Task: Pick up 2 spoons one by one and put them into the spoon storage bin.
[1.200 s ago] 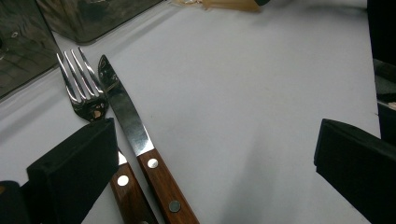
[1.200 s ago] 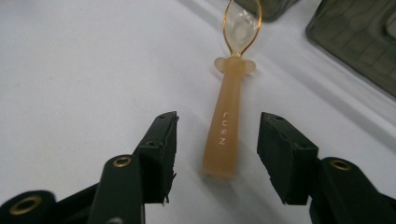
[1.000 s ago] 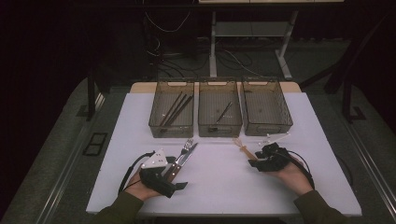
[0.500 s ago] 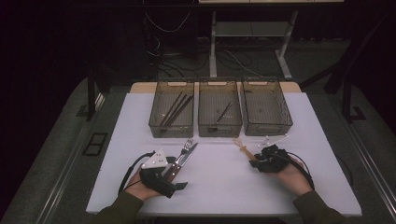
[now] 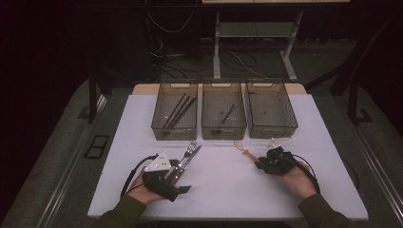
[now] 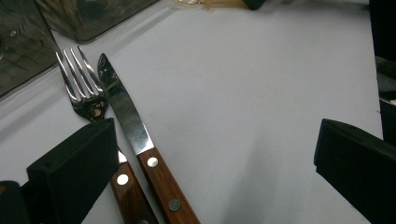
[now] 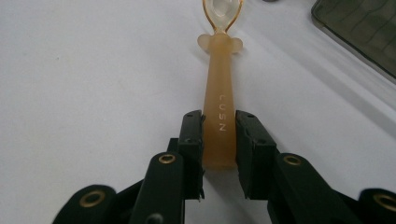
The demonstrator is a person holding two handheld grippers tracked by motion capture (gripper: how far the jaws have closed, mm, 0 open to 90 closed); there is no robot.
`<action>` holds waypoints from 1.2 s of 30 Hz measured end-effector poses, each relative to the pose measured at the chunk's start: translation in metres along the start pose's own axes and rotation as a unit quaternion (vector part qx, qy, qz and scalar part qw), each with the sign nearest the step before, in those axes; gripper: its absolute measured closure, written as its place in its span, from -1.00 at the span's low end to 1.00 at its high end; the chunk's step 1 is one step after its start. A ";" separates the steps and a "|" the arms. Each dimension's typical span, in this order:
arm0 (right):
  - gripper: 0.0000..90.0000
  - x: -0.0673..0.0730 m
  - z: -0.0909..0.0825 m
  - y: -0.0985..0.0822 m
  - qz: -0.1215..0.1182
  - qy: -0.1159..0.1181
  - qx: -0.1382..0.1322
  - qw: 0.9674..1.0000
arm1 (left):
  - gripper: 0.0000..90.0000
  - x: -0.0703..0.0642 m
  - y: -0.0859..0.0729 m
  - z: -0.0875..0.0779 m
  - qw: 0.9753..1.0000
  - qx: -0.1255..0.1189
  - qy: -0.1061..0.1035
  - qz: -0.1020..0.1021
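Note:
An amber plastic spoon (image 7: 220,93) lies on the white table, bowl pointing away. My right gripper (image 7: 219,140) has just been closing, and its pads now sit against both sides of the spoon's handle. From above, the right gripper (image 5: 260,164) is at the near end of the spoon (image 5: 244,151). A fork (image 6: 81,88) and a knife (image 6: 126,116) with wooden handles lie side by side. My left gripper (image 6: 215,154) stands wide open over them, one jaw above the fork's handle. In the high view the left gripper (image 5: 177,179) rests at the handles of fork (image 5: 191,146) and knife (image 5: 189,160).
Three smoky clear bins stand in a row at the back: the left bin (image 5: 157,124) holds dark sticks, the middle bin (image 5: 223,128) one thin dark utensil, the right bin (image 5: 291,124) looks bare. A small white utensil (image 5: 280,141) lies before the right bin.

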State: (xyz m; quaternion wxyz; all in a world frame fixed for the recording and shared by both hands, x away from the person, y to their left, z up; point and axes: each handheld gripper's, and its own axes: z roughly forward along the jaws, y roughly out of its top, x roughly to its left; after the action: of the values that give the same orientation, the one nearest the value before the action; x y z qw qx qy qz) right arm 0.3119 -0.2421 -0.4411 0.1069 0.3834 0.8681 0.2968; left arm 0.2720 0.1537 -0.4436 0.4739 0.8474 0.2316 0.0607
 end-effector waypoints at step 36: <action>0.64 -0.004 -0.028 0.008 0.003 0.036 -0.027 0.999 | -1.00 0.001 0.000 -0.002 1.000 0.001 0.000 0.005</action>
State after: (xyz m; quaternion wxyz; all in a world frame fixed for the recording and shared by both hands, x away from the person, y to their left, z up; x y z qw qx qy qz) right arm 0.3083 -0.2525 -0.4140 0.0853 0.3719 0.8620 0.3338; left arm 0.2727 0.1558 -0.4425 0.4728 0.8490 0.2274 0.0624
